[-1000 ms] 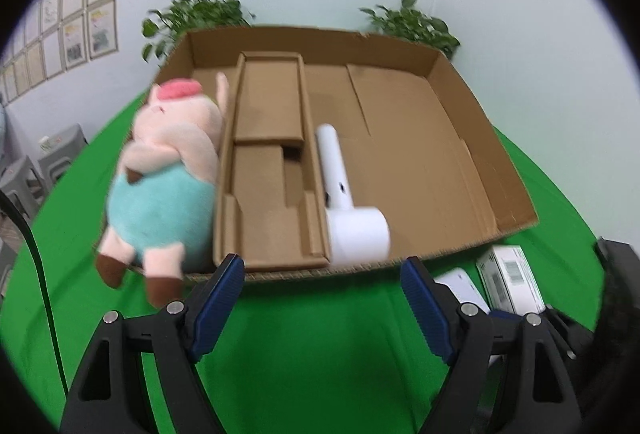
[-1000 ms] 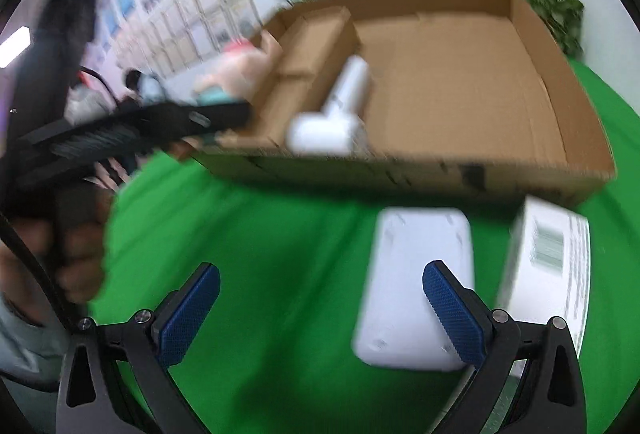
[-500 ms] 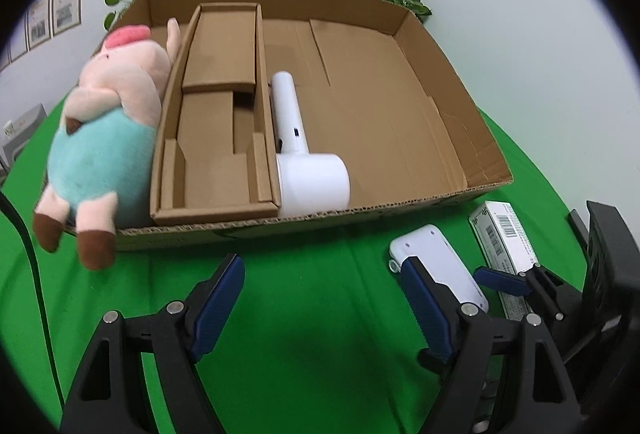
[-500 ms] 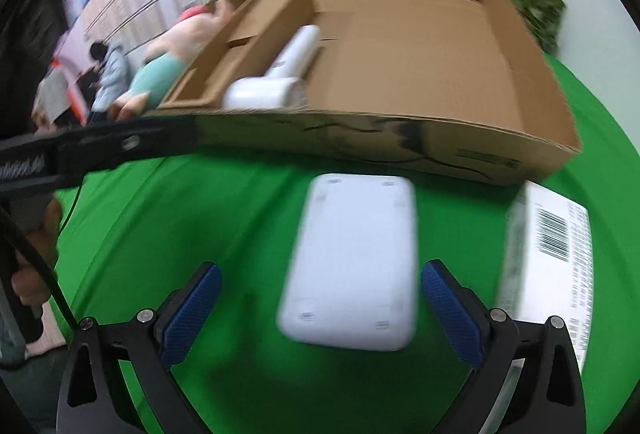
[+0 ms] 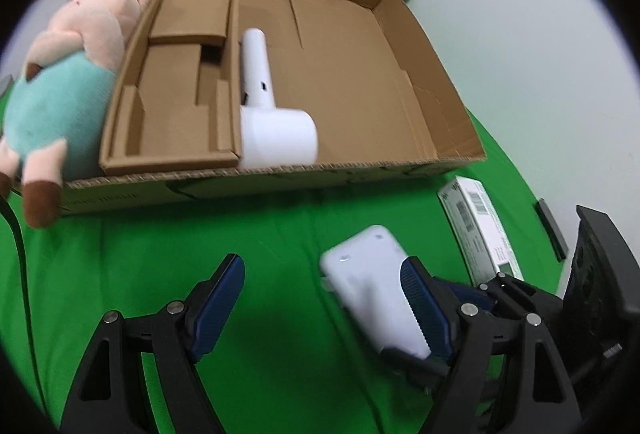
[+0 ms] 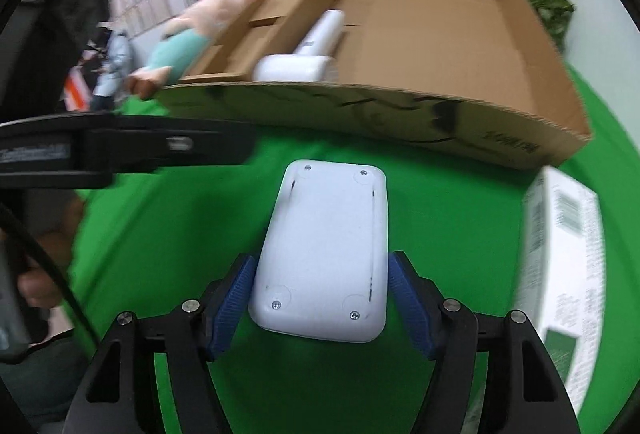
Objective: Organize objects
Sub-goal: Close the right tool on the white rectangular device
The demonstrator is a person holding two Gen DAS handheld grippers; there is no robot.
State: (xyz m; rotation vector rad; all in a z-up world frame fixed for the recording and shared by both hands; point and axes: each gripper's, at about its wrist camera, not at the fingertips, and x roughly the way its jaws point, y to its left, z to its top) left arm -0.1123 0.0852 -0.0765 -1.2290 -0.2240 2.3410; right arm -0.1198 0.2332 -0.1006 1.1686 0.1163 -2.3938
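Right wrist view: the right gripper (image 6: 320,298) has its 2 blue pads pressed against the long sides of a white rectangular device (image 6: 326,254), pinching it near its closer end, screw side up, over the green cloth (image 6: 192,234). Just right of it lies a white carton (image 6: 560,266) with a barcode. Beyond both sits the shallow cardboard box (image 6: 400,113), holding a white hair dryer (image 6: 304,53) beside a cardboard insert (image 6: 272,21); a plush pig (image 6: 184,41) leans at the box's left end.

Left wrist view: the left gripper (image 5: 320,298) is spread wide with nothing between its pads, low over the cloth (image 5: 200,242). The white device (image 5: 372,286) shows partly behind its right finger (image 5: 416,298), with the carton (image 5: 476,226) further right and the box (image 5: 280,177) ahead
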